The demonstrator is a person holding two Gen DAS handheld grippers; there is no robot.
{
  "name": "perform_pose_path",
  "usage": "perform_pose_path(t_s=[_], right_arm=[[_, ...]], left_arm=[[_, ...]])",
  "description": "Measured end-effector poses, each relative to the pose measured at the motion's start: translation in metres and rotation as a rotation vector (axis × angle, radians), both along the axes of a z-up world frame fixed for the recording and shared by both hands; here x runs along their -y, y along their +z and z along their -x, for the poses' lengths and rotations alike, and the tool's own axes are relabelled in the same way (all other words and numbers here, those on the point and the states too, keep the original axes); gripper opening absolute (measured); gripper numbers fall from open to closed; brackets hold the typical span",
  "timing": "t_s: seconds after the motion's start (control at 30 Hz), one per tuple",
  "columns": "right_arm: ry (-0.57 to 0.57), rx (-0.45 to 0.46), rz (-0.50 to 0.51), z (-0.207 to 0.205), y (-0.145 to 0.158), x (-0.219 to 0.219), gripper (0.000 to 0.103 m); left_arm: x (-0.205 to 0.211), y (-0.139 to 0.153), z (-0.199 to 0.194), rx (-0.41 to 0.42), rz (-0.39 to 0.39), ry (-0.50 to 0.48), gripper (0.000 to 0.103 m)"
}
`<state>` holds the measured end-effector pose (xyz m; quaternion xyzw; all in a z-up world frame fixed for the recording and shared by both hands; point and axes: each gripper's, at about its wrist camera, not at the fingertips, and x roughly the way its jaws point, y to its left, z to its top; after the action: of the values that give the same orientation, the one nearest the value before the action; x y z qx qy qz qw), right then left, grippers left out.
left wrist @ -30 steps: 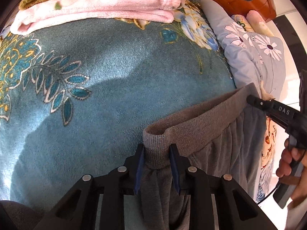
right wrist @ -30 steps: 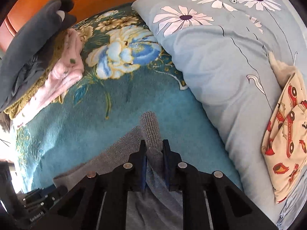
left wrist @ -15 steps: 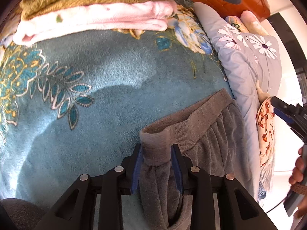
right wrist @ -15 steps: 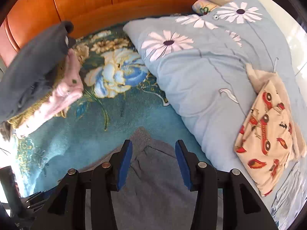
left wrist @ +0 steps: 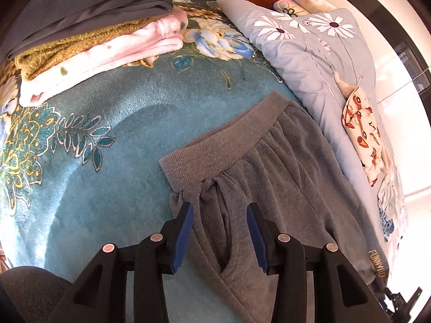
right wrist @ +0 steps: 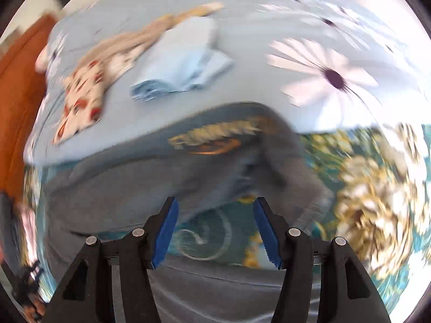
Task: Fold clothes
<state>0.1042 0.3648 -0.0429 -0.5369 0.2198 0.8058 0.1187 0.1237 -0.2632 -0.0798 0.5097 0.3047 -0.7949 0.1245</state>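
My left gripper (left wrist: 220,232) is spread wide, its blue-padded fingers (left wrist: 183,238) apart and holding nothing, poised just above the grey fleece trousers with a ribbed waistband (left wrist: 258,161). The trousers lie flat on the teal plush blanket with gold and blue flower print (left wrist: 107,145) that covers the bed, waistband toward the far side, with gathered pleats just below the band and a pocket slit between my fingers. Beyond them, at the blanket's far left, sits a stack of folded clothes (left wrist: 102,43): pink fleece at the bottom, mustard knit above it, dark grey garments on top. To the right of the trousers is a pale blue quilt with white daisies (left wrist: 309,51), and on it lies a cream cloth printed with red cars (left wrist: 363,137). My right gripper (right wrist: 214,232) is likewise wide open and empty; its view is heavily motion-blurred, though I can make out grey fabric (right wrist: 167,177) past the fingertips, the flowered blanket beneath the opening, and the daisy quilt farther off carrying a folded light blue cloth (right wrist: 186,64) beside the car-print cloth.
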Motion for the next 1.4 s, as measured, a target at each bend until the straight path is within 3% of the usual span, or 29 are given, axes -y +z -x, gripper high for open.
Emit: perform_pose_path(t_s=[0.07, 0.17, 0.27, 0.37, 0.63, 0.7, 0.77, 0.83, 0.93, 1.13, 1.3, 1.4], right_arm=[[-0.166, -0.01, 0.077, -0.04, -0.012, -0.048, 0.06], [-0.305, -0.008, 0.164, -0.075, -0.031, -0.084, 0.06], [-0.343, -0.023, 0.204, -0.088, -0.043, -0.095, 0.06], [-0.305, -0.045, 0.228, -0.088, -0.049, -0.087, 0.06], [-0.118, -0.074, 0.124, -0.05, -0.054, -0.045, 0.058], [-0.101, -0.058, 0.126, -0.044, -0.056, -0.041, 0.045], [-0.078, -0.031, 0.111, -0.038, -0.056, -0.038, 0.015], [-0.039, -0.008, 0.062, -0.033, -0.05, -0.038, 0.005], [0.005, -0.008, -0.024, -0.026, -0.026, -0.048, 0.005], [-0.119, -0.067, -0.205, -0.007, 0.033, -0.113, 0.004], [-0.109, -0.023, -0.221, 0.008, 0.033, -0.122, 0.004], [-0.099, 0.033, -0.241, -0.002, 0.02, -0.122, 0.004]], left_arm=[[-0.003, -0.002, -0.002, 0.014, -0.003, 0.0, 0.047], [-0.009, -0.002, -0.005, 0.031, 0.011, -0.004, 0.047], [-0.014, -0.001, -0.009, 0.037, 0.023, -0.006, 0.048], [-0.017, 0.0, -0.01, 0.04, 0.029, -0.004, 0.048], [-0.023, 0.001, -0.012, 0.054, 0.046, -0.015, 0.048], [-0.021, 0.001, -0.014, 0.053, 0.041, -0.008, 0.048], [-0.02, 0.0, -0.014, 0.055, 0.033, 0.0, 0.049], [-0.019, -0.001, -0.014, 0.06, 0.023, 0.006, 0.049], [-0.018, -0.002, -0.013, 0.061, 0.015, 0.011, 0.049], [-0.021, -0.005, -0.01, 0.076, 0.019, 0.001, 0.05], [-0.018, -0.003, -0.012, 0.072, 0.022, 0.017, 0.05], [-0.013, -0.004, -0.015, 0.066, 0.001, 0.046, 0.051]])
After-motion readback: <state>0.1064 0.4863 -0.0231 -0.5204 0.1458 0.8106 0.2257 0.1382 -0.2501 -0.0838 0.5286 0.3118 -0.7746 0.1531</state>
